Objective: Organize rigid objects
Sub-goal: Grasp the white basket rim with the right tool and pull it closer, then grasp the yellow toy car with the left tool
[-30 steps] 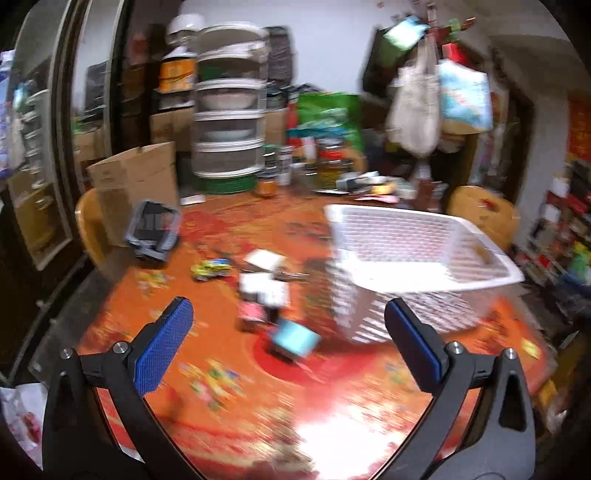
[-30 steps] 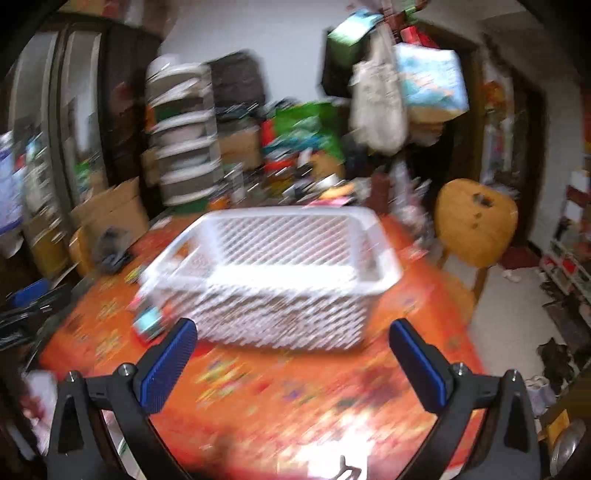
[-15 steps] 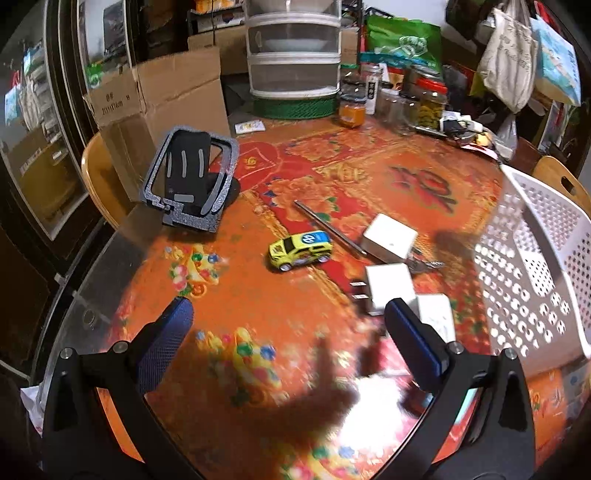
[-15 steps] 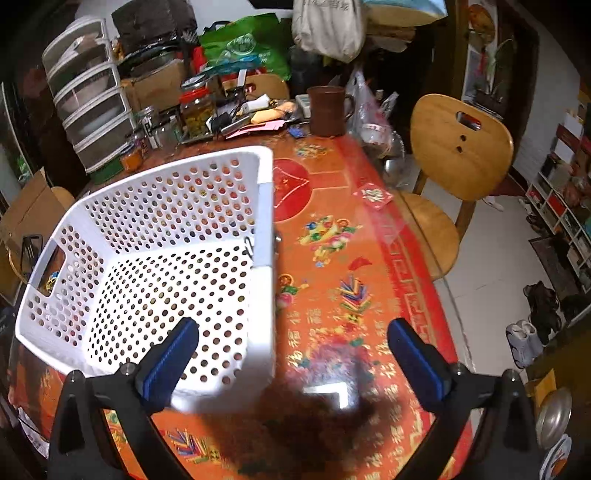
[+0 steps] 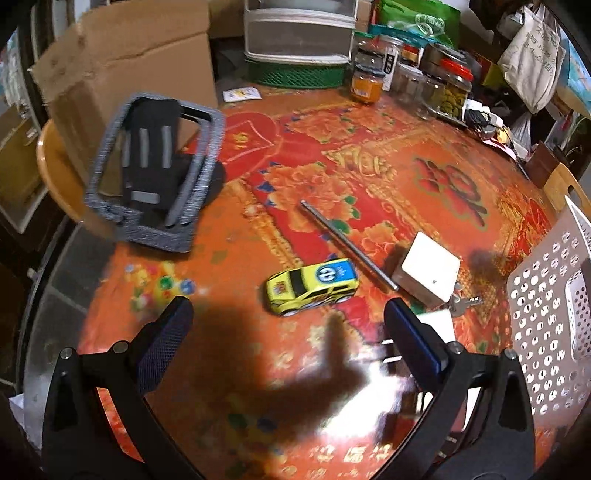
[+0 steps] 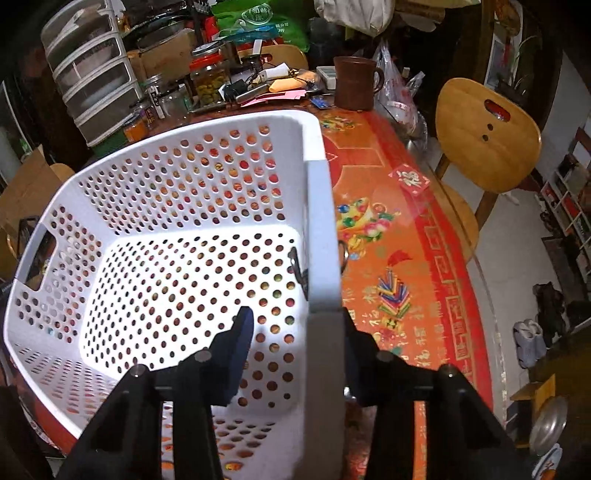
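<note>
My left gripper (image 5: 288, 314) is open just above the table, and a yellow toy car (image 5: 312, 286) sits right in front of it between the fingers' line. A metal rod (image 5: 347, 243), a white cube (image 5: 428, 271), a key (image 5: 463, 304) and a grey phone stand (image 5: 155, 173) lie around it. The white perforated basket (image 5: 546, 332) is at the right edge. In the right wrist view my right gripper (image 6: 295, 339) is closed on the right rim of the empty basket (image 6: 321, 221), one finger inside and one outside the wall.
A cardboard box (image 5: 122, 66), drawer unit (image 5: 299, 33) and jars (image 5: 443, 85) crowd the table's far side. A brown mug (image 6: 354, 81) stands behind the basket. Wooden chairs stand at the right (image 6: 484, 136) and at the left (image 5: 55, 166).
My left gripper has dropped and moved toward the yellow car. My right gripper has moved left onto the basket's right rim and closed on it.
</note>
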